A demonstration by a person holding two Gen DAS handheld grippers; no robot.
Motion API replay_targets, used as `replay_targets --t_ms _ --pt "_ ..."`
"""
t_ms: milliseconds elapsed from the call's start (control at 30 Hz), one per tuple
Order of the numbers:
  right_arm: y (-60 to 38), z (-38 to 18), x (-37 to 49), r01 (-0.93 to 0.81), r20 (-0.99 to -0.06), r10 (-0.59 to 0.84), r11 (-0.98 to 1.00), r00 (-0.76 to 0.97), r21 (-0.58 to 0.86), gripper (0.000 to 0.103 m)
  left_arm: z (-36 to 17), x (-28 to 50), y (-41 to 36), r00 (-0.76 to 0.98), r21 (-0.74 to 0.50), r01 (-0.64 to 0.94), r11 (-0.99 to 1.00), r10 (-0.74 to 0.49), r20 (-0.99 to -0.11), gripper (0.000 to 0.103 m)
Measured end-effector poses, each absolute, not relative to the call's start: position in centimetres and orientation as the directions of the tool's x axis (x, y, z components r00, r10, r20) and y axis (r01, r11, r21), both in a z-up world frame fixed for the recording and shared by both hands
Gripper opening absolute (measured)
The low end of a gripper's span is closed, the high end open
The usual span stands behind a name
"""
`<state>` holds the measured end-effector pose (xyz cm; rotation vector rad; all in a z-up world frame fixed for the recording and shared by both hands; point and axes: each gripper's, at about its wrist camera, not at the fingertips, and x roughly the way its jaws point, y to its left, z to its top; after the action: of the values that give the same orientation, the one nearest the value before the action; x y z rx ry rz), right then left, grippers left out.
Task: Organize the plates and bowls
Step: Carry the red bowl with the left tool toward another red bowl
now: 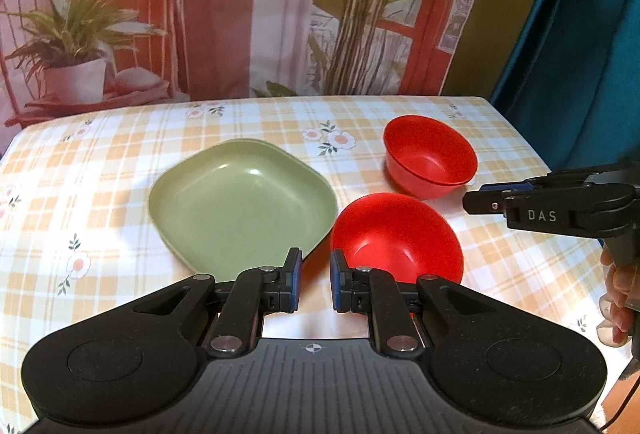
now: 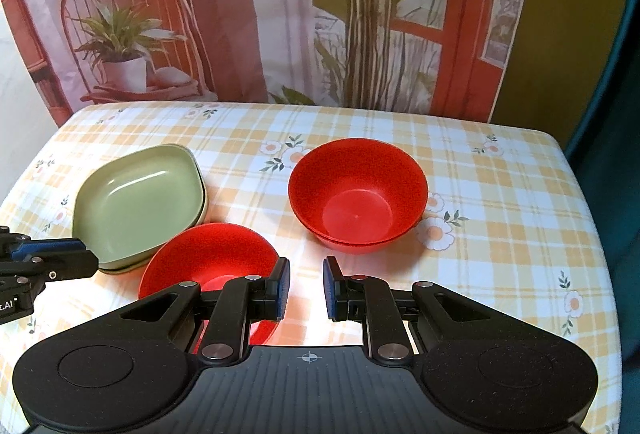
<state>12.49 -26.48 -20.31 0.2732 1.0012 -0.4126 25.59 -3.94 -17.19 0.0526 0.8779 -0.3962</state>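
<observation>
Right now my left tongs hover over the near edge of the table, jaws a narrow gap apart and gripping nothing. My right tongs hang the same way, nearly closed on empty air. Just past the left tips sits a single red bowl, right beside the green plates, two stacked, one inside the other. Further back, toward the table's far right corner, two red bowls sit nested together, clear of the single one. Behind the far edge hangs a printed backdrop of plants and a chair.
</observation>
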Motion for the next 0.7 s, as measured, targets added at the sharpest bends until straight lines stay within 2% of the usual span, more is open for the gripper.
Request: replay_targets --t_ms 167,267,533,667,700 --pt "-26.0 -20.7 12.9 0.444 -0.861 -0.197 0.895 0.468 0.036 0.018 -17.7 25.6 -3.8 0.556 -0.137 0.348 0.928 -0.321 -0.766 0.016" --pt "-25.7 -21.0 13.0 0.44 -0.864 -0.19 0.897 0.467 0.04 0.022 -18.0 25.5 -4.0 0.547 -0.15 0.351 0.924 -0.333 -0.768 0.016" --pt "-25.5 -21.9 13.2 0.439 -0.872 -0.17 0.897 0.458 0.056 0.022 -18.8 25.6 -5.0 0.53 -0.193 0.343 0.919 -0.359 -0.768 0.016" --pt "-25.3 -22.6 13.4 0.434 -0.879 -0.158 0.899 0.449 0.06 0.022 -19.2 25.8 -5.5 0.521 -0.205 0.34 0.918 -0.366 -0.771 0.032" --pt "-25.3 -22.7 13.5 0.433 -0.881 -0.155 0.899 0.447 0.062 0.022 -19.4 25.8 -5.6 0.52 -0.205 0.342 0.917 -0.367 -0.771 0.032"
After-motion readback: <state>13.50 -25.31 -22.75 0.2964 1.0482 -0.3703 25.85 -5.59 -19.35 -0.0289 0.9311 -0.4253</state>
